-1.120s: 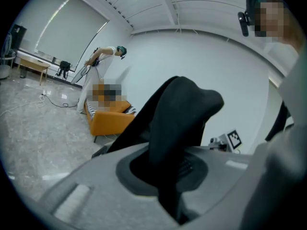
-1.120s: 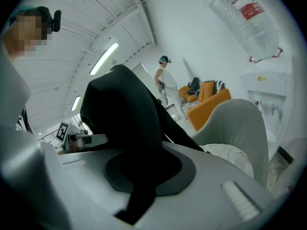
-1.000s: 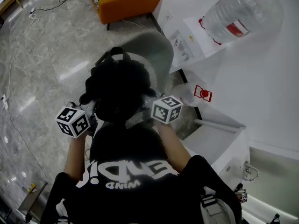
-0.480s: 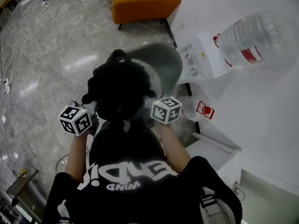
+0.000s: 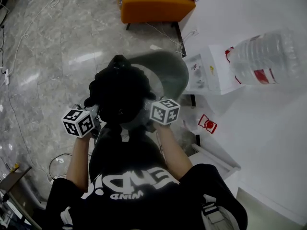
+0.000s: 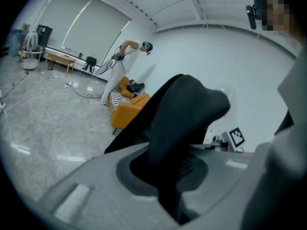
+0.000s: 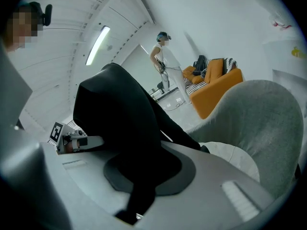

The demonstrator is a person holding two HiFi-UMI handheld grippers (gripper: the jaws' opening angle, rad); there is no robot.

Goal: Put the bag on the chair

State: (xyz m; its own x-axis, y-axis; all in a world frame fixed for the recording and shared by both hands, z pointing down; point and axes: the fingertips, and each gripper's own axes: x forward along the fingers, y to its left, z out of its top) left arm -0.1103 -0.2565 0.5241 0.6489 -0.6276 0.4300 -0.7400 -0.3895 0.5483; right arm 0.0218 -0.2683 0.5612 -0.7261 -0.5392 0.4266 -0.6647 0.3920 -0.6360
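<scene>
A black bag (image 5: 122, 92) hangs between my two grippers, over the front of a grey shell chair (image 5: 172, 71). My left gripper (image 5: 96, 115) is shut on a black strap of the bag (image 6: 184, 109), which runs down between its jaws. My right gripper (image 5: 147, 115) is shut on the bag's other black fold (image 7: 120, 123). The fingertips are hidden under the fabric in the head view. In the right gripper view the grey chair (image 7: 259, 123) stands close on the right, with a white seat pad (image 7: 235, 155) just beyond the bag.
An orange sofa (image 5: 156, 6) with a striped cushion stands behind the chair. A white water dispenser (image 5: 211, 73) with a large bottle (image 5: 264, 56) is against the white wall at right. Cables (image 5: 14, 114) trail over the marble floor. Another person (image 6: 125, 61) stands far off.
The head view has swung, so the sofa, chair and water bottle sit lower and further right. Both grippers keep their hold on the bag; the right marker cube has shifted slightly left.
</scene>
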